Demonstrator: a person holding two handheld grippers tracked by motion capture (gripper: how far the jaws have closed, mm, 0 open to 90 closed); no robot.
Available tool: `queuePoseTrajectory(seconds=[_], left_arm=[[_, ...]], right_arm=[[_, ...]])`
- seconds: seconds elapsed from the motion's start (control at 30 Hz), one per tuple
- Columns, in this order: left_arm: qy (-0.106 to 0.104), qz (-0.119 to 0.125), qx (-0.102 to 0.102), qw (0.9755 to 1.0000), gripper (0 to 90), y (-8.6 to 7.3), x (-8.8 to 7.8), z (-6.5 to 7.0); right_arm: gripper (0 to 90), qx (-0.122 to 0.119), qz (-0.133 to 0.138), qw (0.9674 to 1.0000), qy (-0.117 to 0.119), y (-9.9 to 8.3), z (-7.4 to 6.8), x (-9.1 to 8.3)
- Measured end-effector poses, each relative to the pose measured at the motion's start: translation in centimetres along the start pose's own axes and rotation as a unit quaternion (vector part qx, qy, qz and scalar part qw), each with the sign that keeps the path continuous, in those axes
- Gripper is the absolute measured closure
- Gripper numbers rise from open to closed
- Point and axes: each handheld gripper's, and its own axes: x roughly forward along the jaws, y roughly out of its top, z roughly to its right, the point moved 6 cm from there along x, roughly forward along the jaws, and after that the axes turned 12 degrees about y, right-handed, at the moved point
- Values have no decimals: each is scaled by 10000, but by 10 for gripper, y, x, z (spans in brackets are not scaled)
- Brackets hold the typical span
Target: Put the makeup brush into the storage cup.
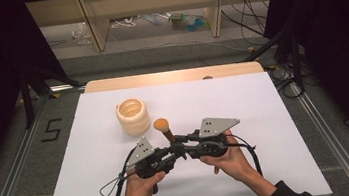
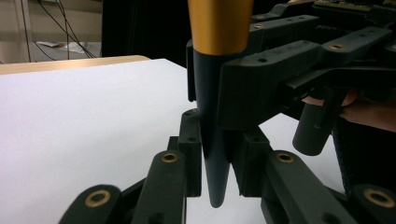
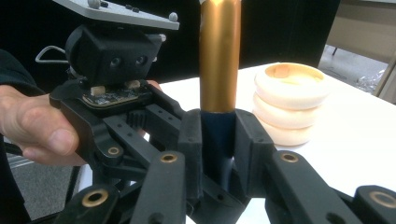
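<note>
Both grippers clamp one makeup brush with a gold ferrule and dark tapered handle (image 1: 166,131) above the white table (image 1: 92,138). The left gripper (image 2: 212,163) pinches the handle's tip; the right gripper (image 3: 218,140) grips just below the ferrule.

We see a brush (image 3: 219,60) with a shiny golden metal ferrule above a dark matt handle, matt black plastic tongs (image 3: 218,140), and smooth pale rings (image 3: 287,100) on matt white bench (image 1: 243,99).

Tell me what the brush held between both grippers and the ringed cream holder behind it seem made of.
Makeup brush with orange bristle head: its gold ferrule looks like brushed metal, with a soft lengthwise sheen; its dark tapered handle looks like matte plastic or lacquered wood. Cream ribbed cup-shaped holder: probably unglazed ceramic, silicone or plastic, dull and without highlights.
</note>
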Motion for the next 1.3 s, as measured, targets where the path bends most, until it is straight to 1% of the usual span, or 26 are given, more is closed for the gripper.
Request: queuePoseTrajectory(seconds=[0.17, 0.2, 0.23, 0.27, 0.33, 0.37, 0.43, 0.47, 0.5, 0.57, 0.63, 0.67, 0.7, 0.77, 0.83, 0.9, 0.93, 0.97, 1.0, 1.03, 1.07, 1.1, 1.13, 1.2, 1.23, 1.3], left_arm=[[-36, -83, -81, 9999, 759, -1, 0, 0], [-41, -82, -24, 10000, 759, -1, 0, -1], [5, -131, -102, 9999, 759, -1, 0, 0], [-10, -154, -50, 9999, 759, -2, 1, -1], [-6, -190, -67, 9998, 759, -3, 1, -2], [-15, -184, -47, 9998, 759, -3, 1, -2], [-13, -167, -37, 9999, 759, -2, 1, -3], [0, -187, -10, 9998, 759, -2, 1, -4], [22, -204, -25, 9998, 759, -2, 1, -4], [74, -193, -3, 9998, 759, -2, 0, -7], [122, -194, -76, 9997, 759, -1, -1, -9], [185, -193, -82, 9996, 759, 0, -1, -11], [160, -180, 17, 9997, 759, 1, -2, -13], [281, -182, -67, 9994, 759, 2, -4, -18], [341, -169, 7, 9993, 759, 4, -5, -24], [432, -142, -57, 9989, 759, 6, -7, -29], [435, -114, 63, 9990, 759, 7, -7, -33], [507, -124, 108, 9986, 759, 8, -8, -36], [580, -136, 58, 9982, 759, 8, -9, -38], [611, -133, 84, 9980, 759, 9, -10, -41], [646, -119, 94, 9978, 759, 10, -11, -44], [701, -120, 64, 9974, 759, 10, -12, -47], [734, -117, 92, 9972, 759, 11, -13, -50], [806, -90, 86, 9967, 759, 13, -14, -55], [860, -73, 129, 9962, 759, 13, -15, -58], [968, -78, 138, 9952, 759, 14, -17, -64]], right_arm=[[745, 17, -68, 10000, -44, -1, 0, 0], [742, 46, -62, 10000, -42, -1, 0, 0], [737, 77, -48, 10000, 8, -1, 0, 1], [707, 120, -3, 9999, -18, 0, 1, -1], [652, 144, 76, 9998, -76, 3, 2, -3], [619, 157, 12, 9998, -93, 4, 2, -5], [515, 230, 139, 9996, -88, 8, 1, -7], [484, 279, 186, 9994, -88, 10, 2, -8], [464, 266, 206, 9993, -144, 11, 2, -10], [441, 311, 180, 9992, -149, 12, 1, -13], [414, 360, 203, 9990, -182, 13, 1, -17], [403, 304, 196, 9991, -242, 13, 2, -19], [398, 277, 150, 9991, -295, 12, 3, -22], [393, 289, 106, 9986, -422, 10, 4, -28], [386, 278, 68, 9982, -520, 6, 6, -34], [380, 274, 54, 9971, -703, 2, 9, -43], [376, 291, 28, 9965, -788, -1, 10, -47], [375, 321, 27, 9960, -834, -3, 10, -51], [374, 413, -4, 9955, -858, -5, 10, -55], [367, 415, 54, 9953, -873, -6, 10, -57], [359, 398, -14, 9943, -990, -8, 11, -62], [355, 308, 33, 9937, -1079, -9, 13, -66], [350, 333, 84, 9931, -1119, -10, 14, -69], [331, 429, -9, 9920, -1188, -13, 12, -75], [327, 443, -50, 9914, -1232, -15, 12, -78], [317, 351, -37, 9898, -1382, -17, 14, -83]])
